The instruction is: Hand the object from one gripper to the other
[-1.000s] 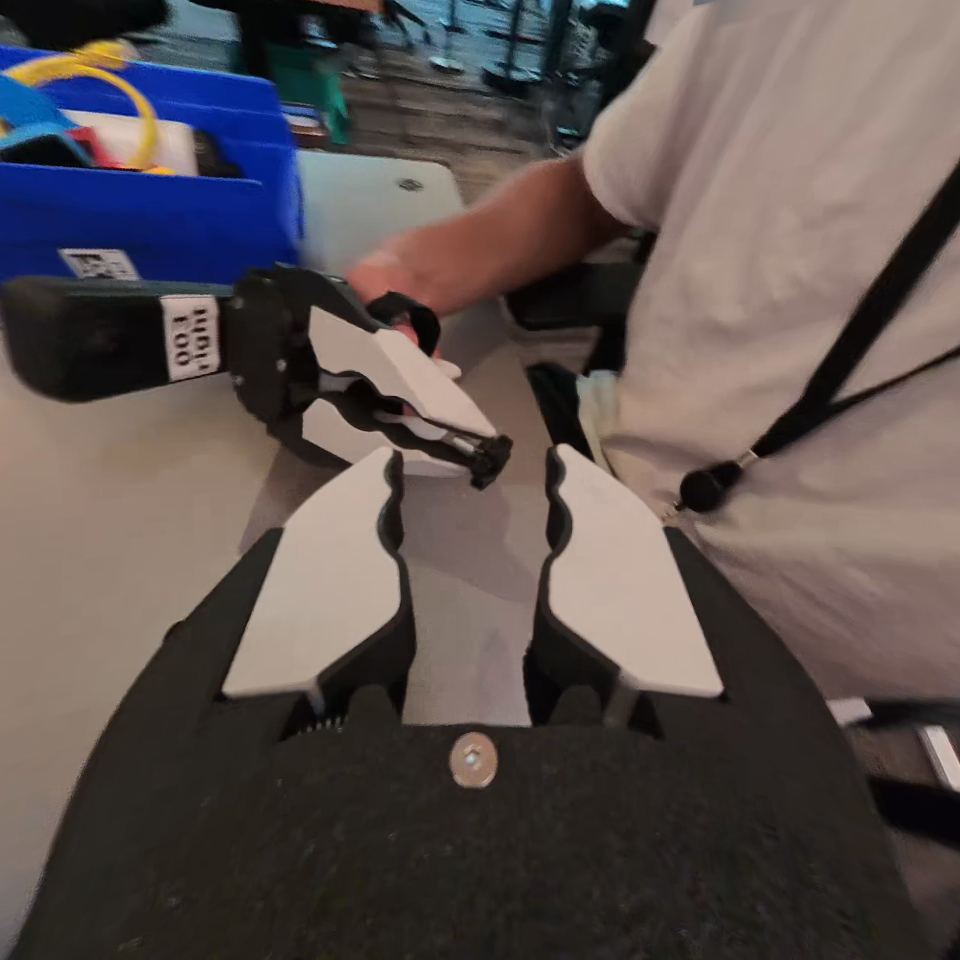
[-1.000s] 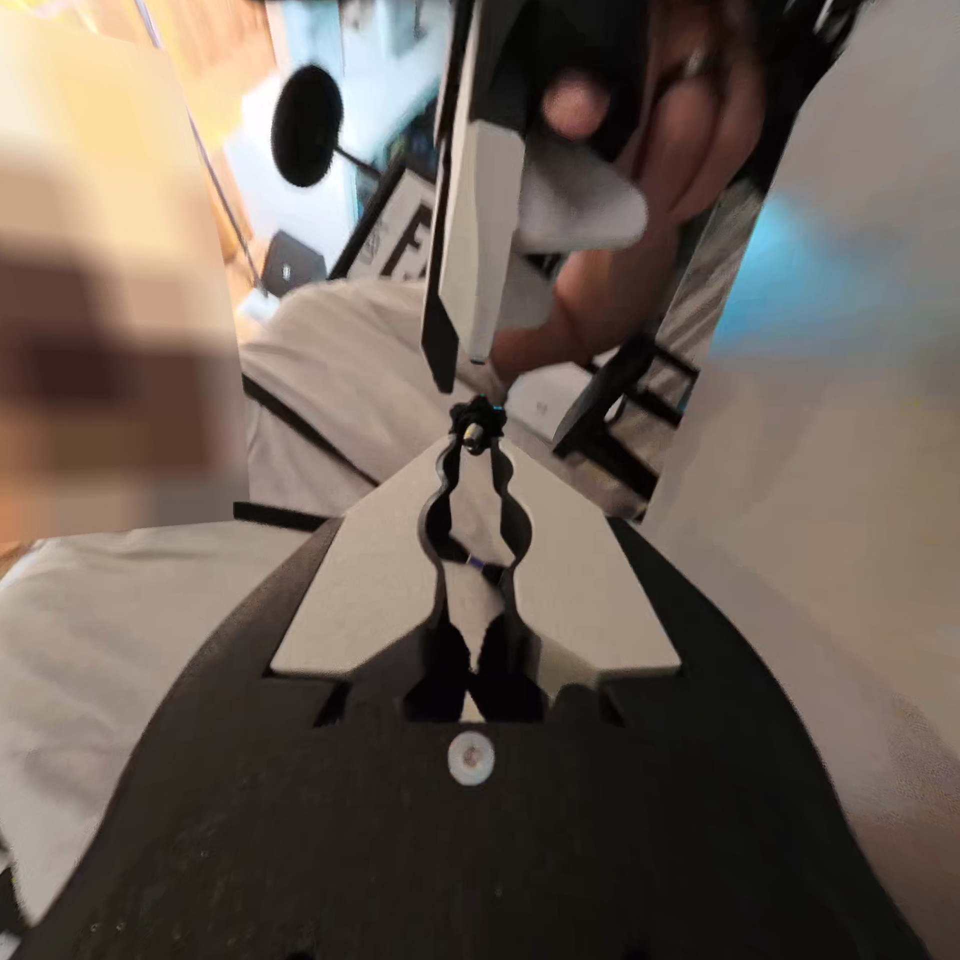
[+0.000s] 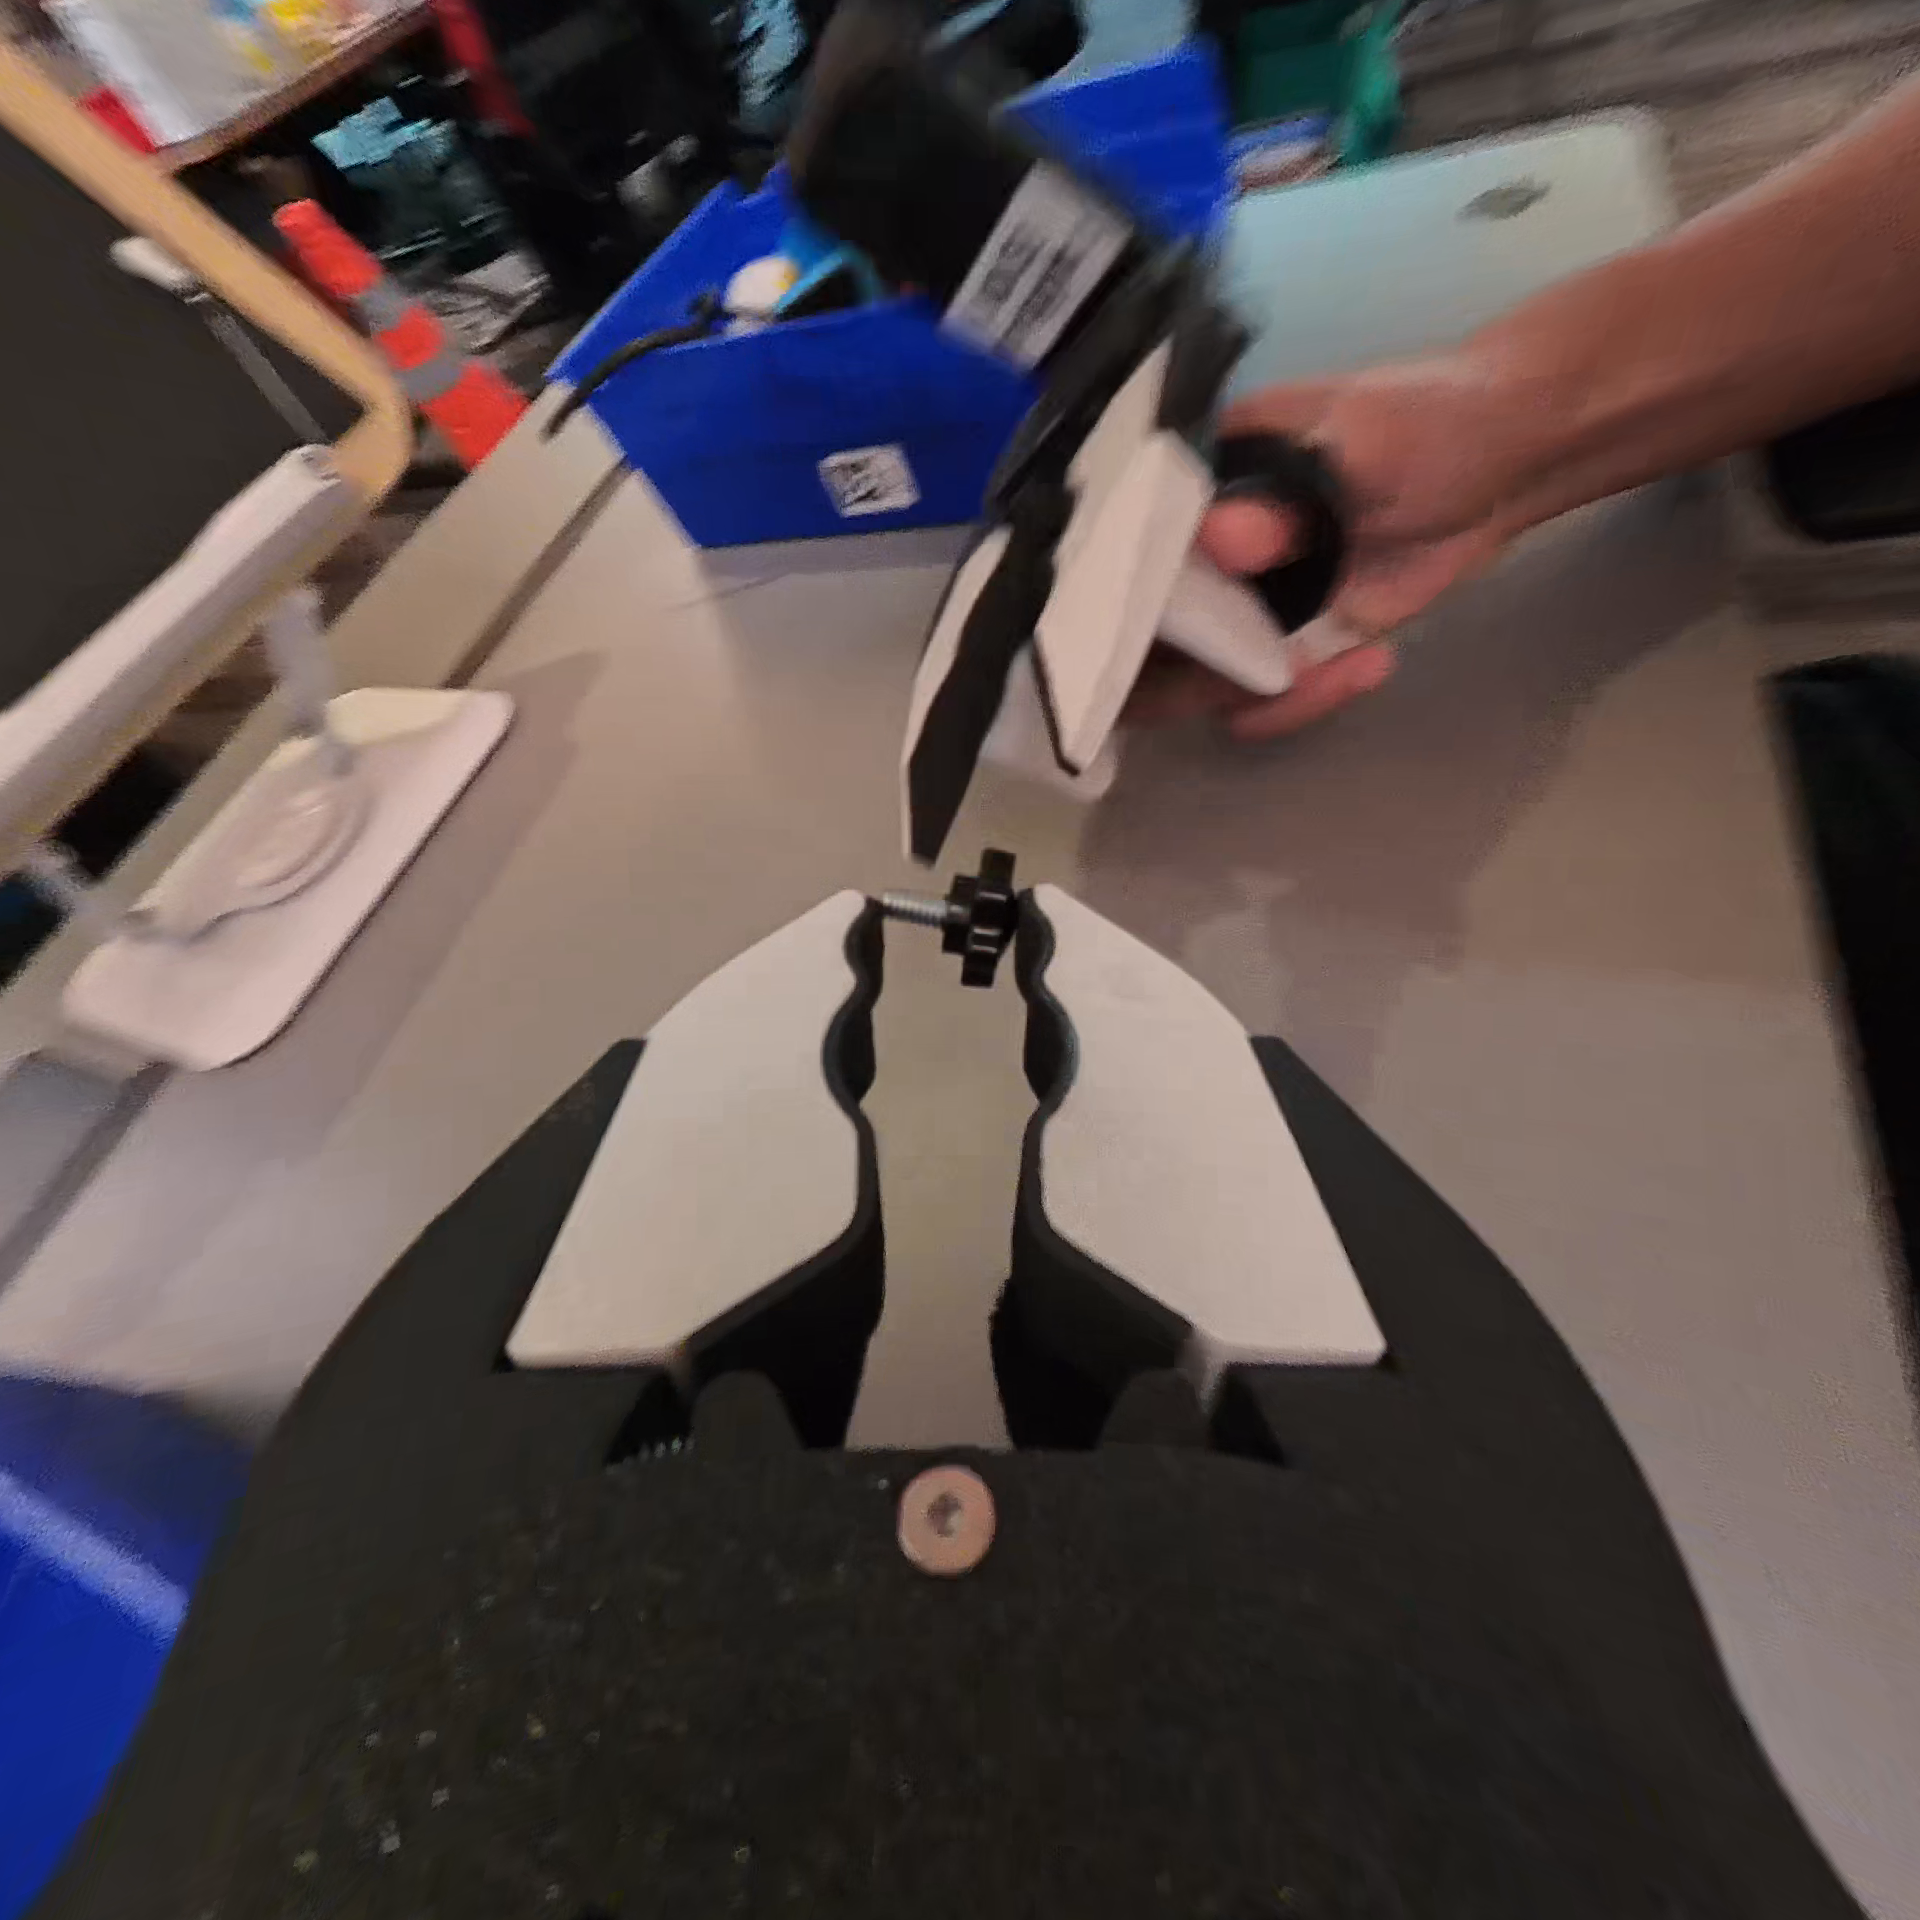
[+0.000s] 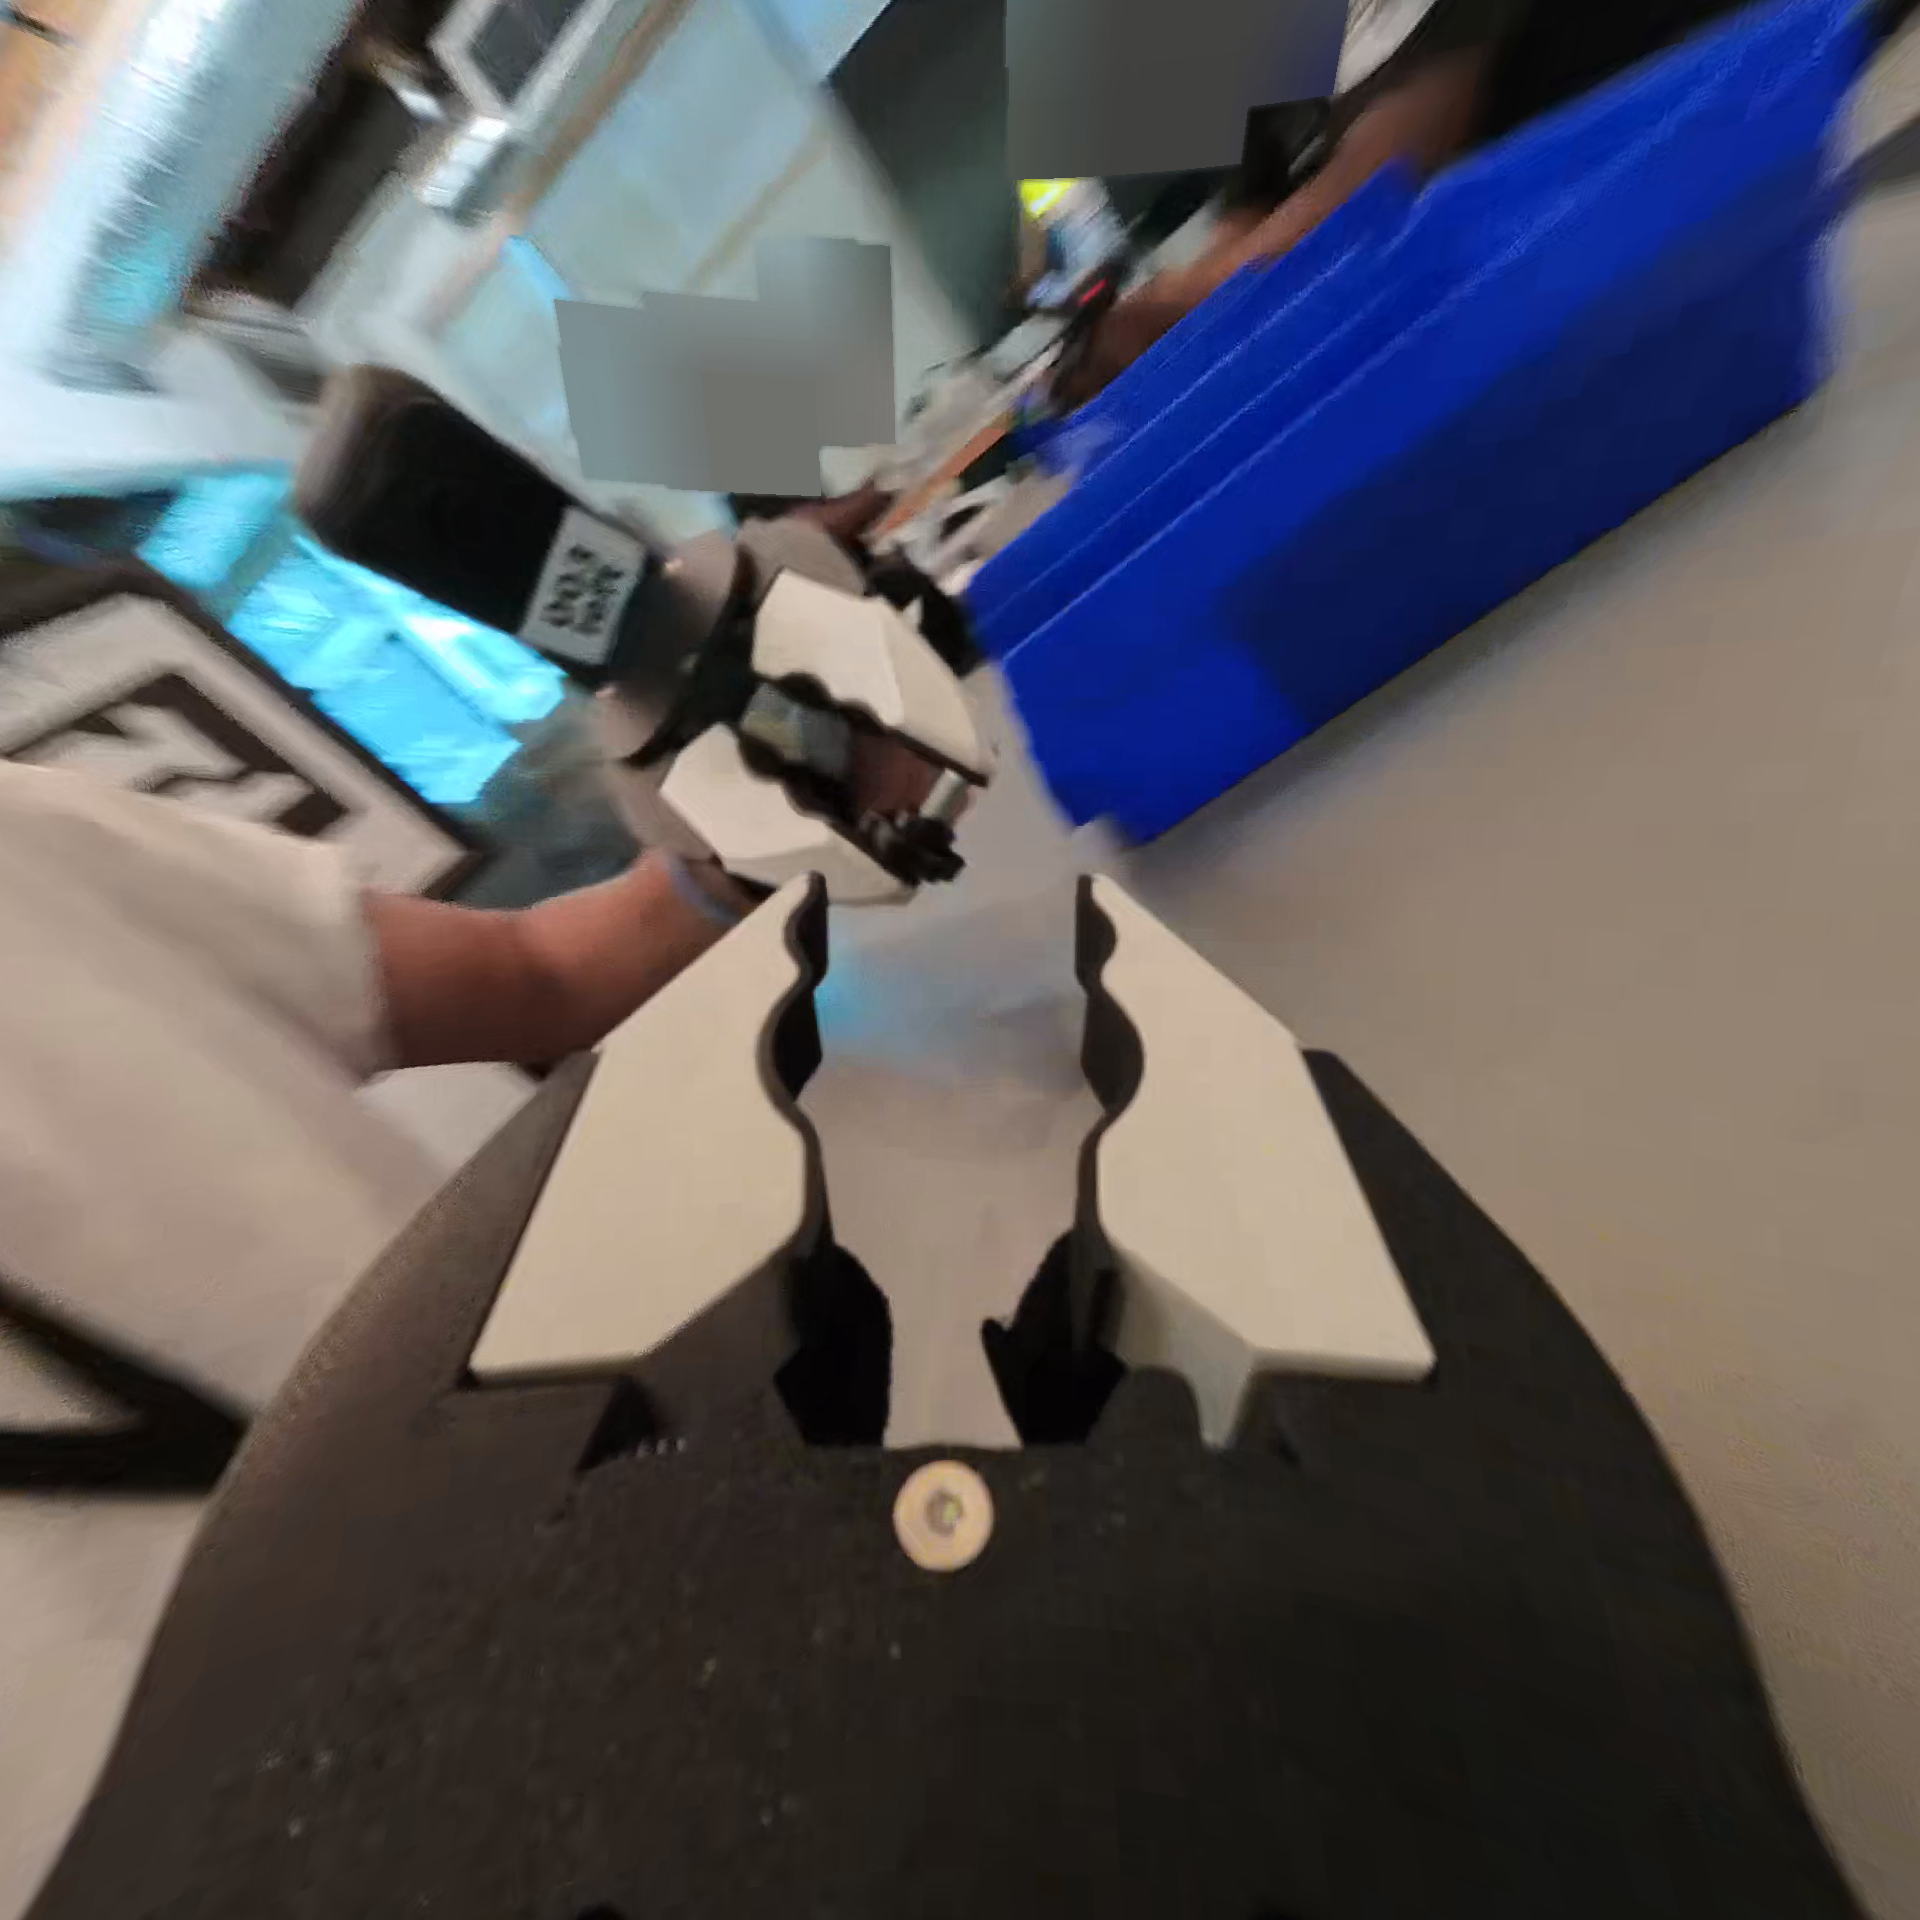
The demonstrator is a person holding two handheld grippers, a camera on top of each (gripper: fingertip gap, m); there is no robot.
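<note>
Since the earlier frame, the knob screw (image 3: 961,918) has been passed into the left gripper (image 3: 948,920), whose jaws are clamped on it, while the right gripper (image 4: 948,904) is held with jaws apart and empty.

Black knob screw (image 3: 977,918), blue bin (image 3: 821,416)

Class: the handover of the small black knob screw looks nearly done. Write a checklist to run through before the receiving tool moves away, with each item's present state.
1. Knob screw sits between the left tool fingertips: ok.
2. It spans tip to tip, threaded end on one finger, knob on the other: ok.
3. Grip firm enough to carry: cannot tell.
4. Right tool open and empty: ok.
5. Right tool apart from the screw: ok, though its tip hangs just above.
6. Grey table below is bare: ok.
</note>
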